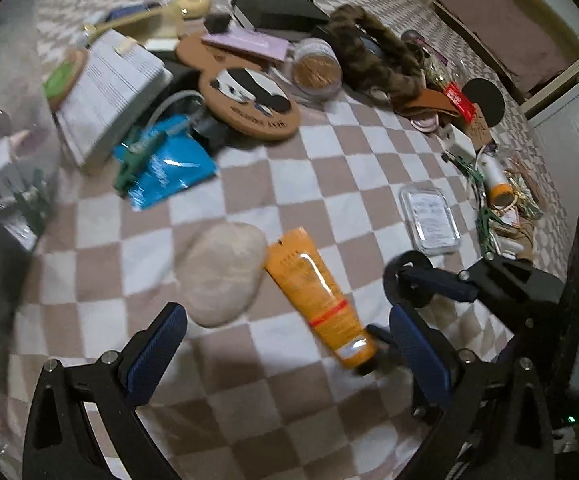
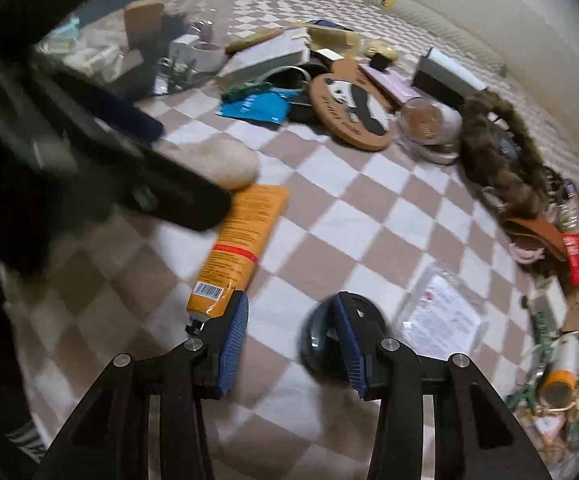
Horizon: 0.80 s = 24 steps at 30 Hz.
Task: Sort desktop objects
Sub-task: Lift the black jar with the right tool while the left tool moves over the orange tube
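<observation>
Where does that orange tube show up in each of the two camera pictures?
Left wrist view: the orange tube lies low in the middle, slanting down to the right, just right of a pale stone.
Right wrist view: the tube lies left of centre, its bottom end by the left finger.
Shared landmark: the round panda mat, further up the checkered cloth.

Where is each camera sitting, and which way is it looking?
Left wrist: sits on the left gripper, looking steeply down at the checkered cloth; its own open fingers show, plus the right gripper at lower right.
Right wrist: sits on the right gripper, looking down at the cloth; its blue-padded fingers show, with the left gripper blurred at left.
Shared: orange tube, beige pouch, panda mat.
</observation>
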### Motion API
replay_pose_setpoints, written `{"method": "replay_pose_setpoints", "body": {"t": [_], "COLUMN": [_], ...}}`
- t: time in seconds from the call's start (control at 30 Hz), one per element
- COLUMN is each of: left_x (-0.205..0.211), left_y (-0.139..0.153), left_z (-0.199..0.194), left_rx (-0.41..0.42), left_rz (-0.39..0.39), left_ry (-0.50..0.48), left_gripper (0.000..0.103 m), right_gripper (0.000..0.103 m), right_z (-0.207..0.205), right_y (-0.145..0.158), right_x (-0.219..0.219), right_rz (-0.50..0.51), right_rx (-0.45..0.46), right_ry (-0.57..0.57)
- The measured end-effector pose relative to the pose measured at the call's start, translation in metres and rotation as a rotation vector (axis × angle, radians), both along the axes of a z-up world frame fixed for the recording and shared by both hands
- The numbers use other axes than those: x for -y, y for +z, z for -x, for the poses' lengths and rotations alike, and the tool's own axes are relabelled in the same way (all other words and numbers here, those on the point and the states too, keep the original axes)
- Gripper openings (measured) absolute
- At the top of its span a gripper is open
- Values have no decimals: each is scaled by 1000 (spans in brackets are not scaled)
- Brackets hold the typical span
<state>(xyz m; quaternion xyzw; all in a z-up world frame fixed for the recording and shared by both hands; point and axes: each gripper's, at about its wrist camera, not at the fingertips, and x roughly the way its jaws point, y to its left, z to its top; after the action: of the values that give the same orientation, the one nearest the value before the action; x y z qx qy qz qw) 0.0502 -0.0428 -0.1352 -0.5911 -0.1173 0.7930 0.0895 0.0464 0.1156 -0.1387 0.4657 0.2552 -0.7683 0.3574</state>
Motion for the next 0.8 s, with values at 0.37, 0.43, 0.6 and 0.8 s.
{"method": "replay_pose_setpoints", "body": {"t": [0.37,0.43,0.6,0.8], "left_x": [-24,-28,-50,-68], "left_y": [-20,-19,-18,-40], "left_z": [-1,0,-5,-7], "left_rx": [45,32,8,48], "left_rz": [101,130,163,252], "left_ry": [-48,-49,-121,-192], "left_gripper": [101,101,97,93], "right_gripper": [45,45,45,45], "right_z": [7,12,14,13], "right_y": [12,11,6,-2], "right_x": [-19,-28,-38,-40], "right_rz": [41,29,-1,-17], "right_rx": [38,31,25,44], "right_ry": [-52,-79,-84,-72]}}
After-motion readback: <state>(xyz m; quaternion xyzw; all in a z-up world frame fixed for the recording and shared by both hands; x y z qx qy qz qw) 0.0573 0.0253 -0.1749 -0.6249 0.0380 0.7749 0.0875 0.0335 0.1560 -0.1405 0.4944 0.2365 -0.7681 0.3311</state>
